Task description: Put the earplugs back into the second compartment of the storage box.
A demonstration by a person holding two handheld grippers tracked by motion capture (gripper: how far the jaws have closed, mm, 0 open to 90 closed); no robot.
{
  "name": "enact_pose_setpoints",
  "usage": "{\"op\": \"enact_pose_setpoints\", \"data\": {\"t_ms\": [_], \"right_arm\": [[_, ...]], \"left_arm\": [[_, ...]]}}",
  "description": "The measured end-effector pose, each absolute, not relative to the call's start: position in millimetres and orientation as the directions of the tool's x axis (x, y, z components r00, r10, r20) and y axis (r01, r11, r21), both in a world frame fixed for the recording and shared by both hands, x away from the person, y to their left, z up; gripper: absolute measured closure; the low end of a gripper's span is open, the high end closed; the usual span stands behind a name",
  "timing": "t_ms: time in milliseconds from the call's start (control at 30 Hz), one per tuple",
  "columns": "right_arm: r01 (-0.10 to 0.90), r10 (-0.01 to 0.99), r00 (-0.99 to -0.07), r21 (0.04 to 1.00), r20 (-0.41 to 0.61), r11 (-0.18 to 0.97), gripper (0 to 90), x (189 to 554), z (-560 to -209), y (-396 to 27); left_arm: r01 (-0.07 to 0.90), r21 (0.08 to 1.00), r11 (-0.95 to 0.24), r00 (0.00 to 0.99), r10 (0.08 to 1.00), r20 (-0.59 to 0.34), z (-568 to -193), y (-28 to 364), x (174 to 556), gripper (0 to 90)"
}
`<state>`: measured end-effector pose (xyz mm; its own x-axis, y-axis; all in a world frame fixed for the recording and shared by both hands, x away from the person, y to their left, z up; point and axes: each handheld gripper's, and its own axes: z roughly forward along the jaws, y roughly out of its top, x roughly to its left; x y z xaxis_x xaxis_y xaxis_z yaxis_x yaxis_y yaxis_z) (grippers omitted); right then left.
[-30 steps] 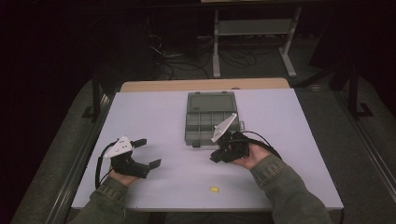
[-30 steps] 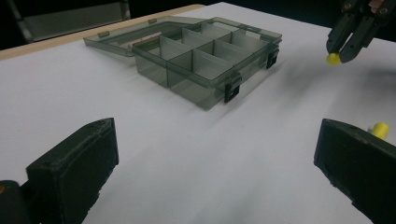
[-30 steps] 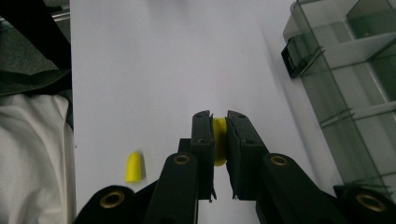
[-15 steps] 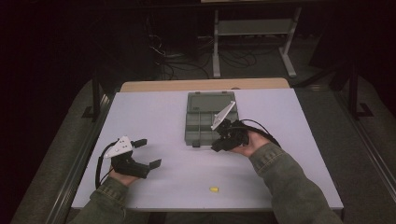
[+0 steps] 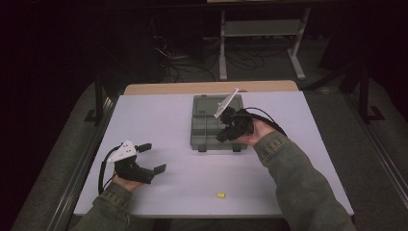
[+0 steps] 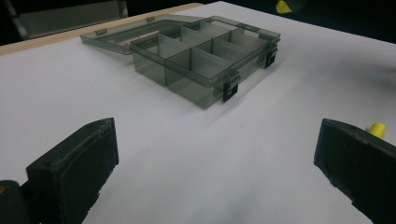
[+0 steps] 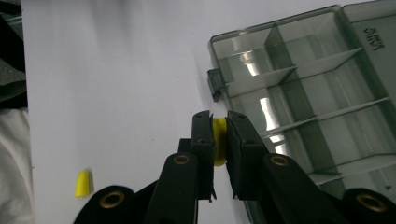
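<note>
A smoky grey compartment box [image 5: 207, 127] lies open mid-table, its lid folded flat behind it. My right gripper [image 5: 222, 136] hovers at the box's front right part, shut on a small yellow piece [image 7: 219, 145]. In the right gripper view the jaws [image 7: 219, 119] pinch that piece just beside the box's [image 7: 303, 102] front compartments. A second yellow piece [image 5: 220, 195] lies on the table near the front edge. My left gripper [image 5: 155, 157] rests at the front left, open and holding nothing; its view looks toward the box [image 6: 201, 60], with the loose yellow piece [image 6: 377, 128] by its right jaw.
The white table top [image 5: 159, 120] has a wooden strip along its far edge. Behind the table stand a metal frame [image 5: 260, 33] and cables on the dark floor. The box's dividers form several compartments, and the ones I can see hold nothing.
My right gripper, still holding the yellow piece, has moved forward and up from in front of the box to over its front right part. The left gripper has stayed put.
</note>
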<state>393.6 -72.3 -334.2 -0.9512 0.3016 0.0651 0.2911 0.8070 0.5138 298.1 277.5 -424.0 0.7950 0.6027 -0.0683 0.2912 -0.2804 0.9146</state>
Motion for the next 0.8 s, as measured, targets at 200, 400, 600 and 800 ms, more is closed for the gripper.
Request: {"op": "enact_pose_setpoints", "data": {"t_ms": [200, 400, 600, 800], "right_arm": [[0.308, 0.321, -0.945, 0.517, 0.066, 0.799, 80.7, 408.5, -328.1, -69.1], [0.341, 0.354, -0.932, 0.515, 0.078, 0.786, 80.7, 427.6, -328.2, -67.2], [0.362, 0.375, -0.924, 0.508, 0.081, 0.782, 80.7, 448.6, -332.0, -61.7], [0.377, 0.387, -0.918, 0.502, 0.088, 0.779, 80.7, 464.6, -339.2, -55.7]], "left_arm": [[0.294, 0.914, -0.28, 0.794, 0.603, -0.071, -424.1, 277.6, 297.9, 0.0], [0.295, 0.914, -0.278, 0.795, 0.602, -0.074, -424.3, 277.7, 298.1, 0.0], [0.294, 0.914, -0.279, 0.797, 0.6, -0.073, -424.4, 278.0, 298.6, 0.0], [0.295, 0.915, -0.276, 0.797, 0.599, -0.076, -424.1, 277.7, 297.8, 0.0]]}}
